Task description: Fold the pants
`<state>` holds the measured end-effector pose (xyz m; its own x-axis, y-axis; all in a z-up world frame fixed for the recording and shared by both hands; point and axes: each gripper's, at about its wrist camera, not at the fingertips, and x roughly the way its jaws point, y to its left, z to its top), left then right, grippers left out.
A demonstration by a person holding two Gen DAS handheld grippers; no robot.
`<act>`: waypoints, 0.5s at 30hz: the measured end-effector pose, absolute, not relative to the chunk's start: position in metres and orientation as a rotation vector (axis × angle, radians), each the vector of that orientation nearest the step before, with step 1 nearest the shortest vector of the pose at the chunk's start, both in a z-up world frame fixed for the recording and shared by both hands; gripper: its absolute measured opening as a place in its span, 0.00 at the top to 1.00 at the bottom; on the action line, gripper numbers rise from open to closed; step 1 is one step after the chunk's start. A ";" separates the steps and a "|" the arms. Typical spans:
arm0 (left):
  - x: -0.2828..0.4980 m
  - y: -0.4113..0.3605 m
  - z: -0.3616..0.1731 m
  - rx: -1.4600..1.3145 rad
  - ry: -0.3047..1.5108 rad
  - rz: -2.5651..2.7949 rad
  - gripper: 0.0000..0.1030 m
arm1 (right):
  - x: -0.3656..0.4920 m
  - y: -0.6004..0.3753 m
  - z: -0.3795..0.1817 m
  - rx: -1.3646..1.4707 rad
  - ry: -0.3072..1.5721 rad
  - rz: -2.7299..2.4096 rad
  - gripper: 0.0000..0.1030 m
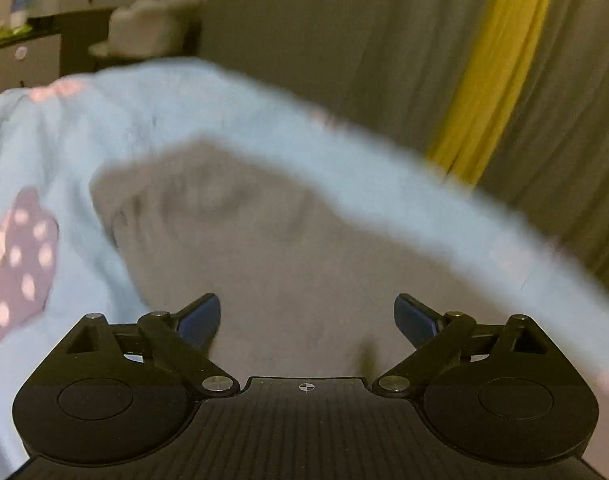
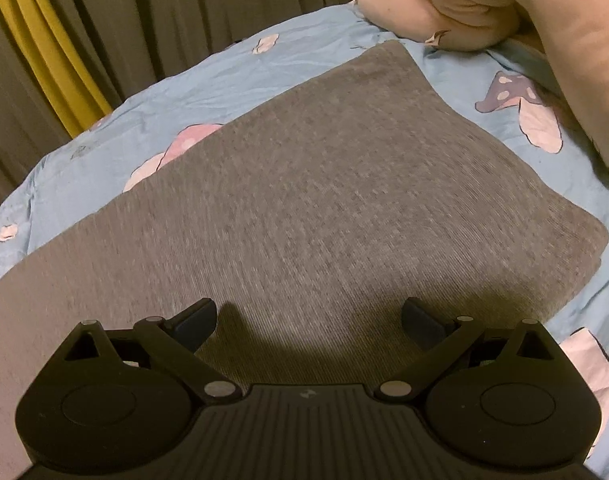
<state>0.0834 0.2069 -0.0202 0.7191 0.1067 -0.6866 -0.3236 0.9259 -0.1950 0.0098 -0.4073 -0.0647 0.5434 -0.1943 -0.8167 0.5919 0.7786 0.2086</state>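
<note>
Grey ribbed pants (image 2: 324, 184) lie flat as a folded slab on the light blue bedsheet (image 2: 84, 168). In the right wrist view my right gripper (image 2: 309, 318) hovers over their near part, open, nothing between its fingers. The left wrist view is blurred; there the grey pants (image 1: 264, 248) lie rumpled just ahead of my left gripper (image 1: 307, 316). Its jaws stand wide apart with no cloth caught between the blue pads (image 1: 202, 316).
The sheet (image 1: 84, 128) has pink and purple mushroom prints. Grey and yellow curtains (image 2: 44, 40) hang behind the bed. A person's bare leg (image 2: 576, 60) and pale bedding (image 2: 456, 4) sit at the bed's far right. A dark dresser (image 1: 44, 20) stands at the back left.
</note>
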 end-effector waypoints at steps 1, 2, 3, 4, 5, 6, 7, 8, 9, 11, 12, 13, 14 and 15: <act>0.091 0.202 -0.031 -0.253 0.782 0.349 0.09 | 0.009 -0.408 -0.065 0.508 0.877 -0.488 0.04; 0.096 0.198 -0.040 -0.182 0.821 0.474 0.08 | 0.007 -0.409 -0.065 0.518 0.870 -0.482 0.04; 0.099 0.195 -0.045 -0.125 0.833 0.560 0.06 | 0.005 -0.412 -0.065 0.537 0.859 -0.474 0.04; 0.097 0.196 -0.045 -0.119 0.821 0.582 0.08 | 0.001 -0.415 -0.065 0.569 0.841 -0.466 0.04; 0.091 0.193 -0.037 -0.133 0.787 0.582 0.10 | -0.002 -0.419 -0.065 0.600 0.824 -0.461 0.04; 0.084 0.187 -0.030 -0.150 0.747 0.555 0.10 | -0.006 -0.423 -0.066 0.632 0.806 -0.454 0.04; 0.077 0.179 -0.020 -0.172 0.706 0.499 0.09 | -0.008 -0.425 -0.066 0.656 0.793 -0.449 0.04; 0.069 0.168 -0.011 -0.189 0.672 0.432 0.06 | -0.010 -0.428 -0.067 0.678 0.783 -0.444 0.04; 0.060 0.154 -0.003 -0.199 0.650 0.367 0.06 | -0.012 -0.430 -0.067 0.697 0.775 -0.441 0.04; 0.056 0.123 0.003 -0.220 0.649 0.232 0.02 | -0.013 -0.432 -0.067 0.718 0.770 -0.436 0.04; 0.053 0.108 0.002 -0.249 0.674 0.145 0.02 | -0.012 -0.433 -0.067 0.720 0.775 -0.431 0.04; 0.051 0.093 -0.004 -0.297 0.719 0.051 0.02 | -0.012 -0.434 -0.066 0.721 0.783 -0.422 0.04; 0.052 0.079 -0.013 -0.361 0.779 -0.049 0.02 | -0.012 -0.436 -0.066 0.724 0.789 -0.411 0.04; 0.054 0.067 -0.024 -0.429 0.849 -0.138 0.02 | -0.014 -0.438 -0.065 0.740 0.788 -0.400 0.04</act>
